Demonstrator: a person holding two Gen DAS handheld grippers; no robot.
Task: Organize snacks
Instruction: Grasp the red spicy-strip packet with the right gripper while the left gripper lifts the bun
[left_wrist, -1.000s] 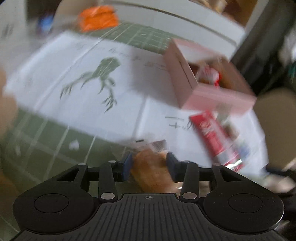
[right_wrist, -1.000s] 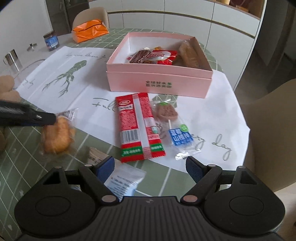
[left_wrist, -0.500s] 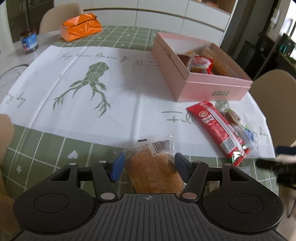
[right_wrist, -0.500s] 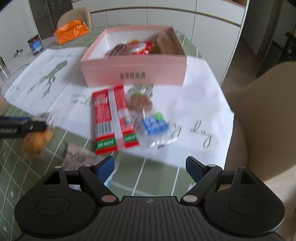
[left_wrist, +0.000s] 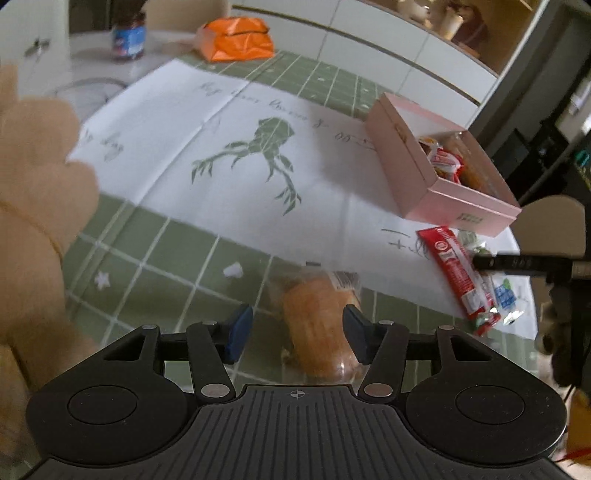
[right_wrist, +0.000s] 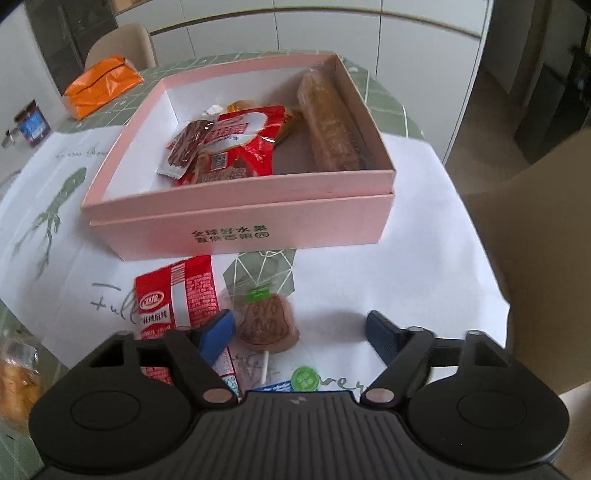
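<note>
A wrapped golden bread roll (left_wrist: 317, 325) lies on the green checked tablecloth between the jaws of my left gripper (left_wrist: 297, 330). The jaws are closing; the right pad is at the wrapper, the left pad stands clear of it. My right gripper (right_wrist: 301, 332) hangs over a wrapped brown lollipop (right_wrist: 266, 325), jaws closing but apart from it. Its left pad overlaps a red snack packet (right_wrist: 177, 295). Behind stands the open pink box (right_wrist: 240, 229), holding a red bag (right_wrist: 236, 144) and a long biscuit pack (right_wrist: 328, 125).
White paper with a green print (left_wrist: 240, 158) covers the table's middle. An orange bag (left_wrist: 236, 38) and a jar (left_wrist: 127, 37) sit at the far edge. A beige chair (right_wrist: 535, 229) stands right of the table. A tan blurred shape (left_wrist: 37, 192) fills the left wrist view's left side.
My right gripper moved forward from the table's edge to over the lollipop, near the pink box, and its jaws narrowed. The left gripper shifted sideways with the bread roll still between its jaws.
</note>
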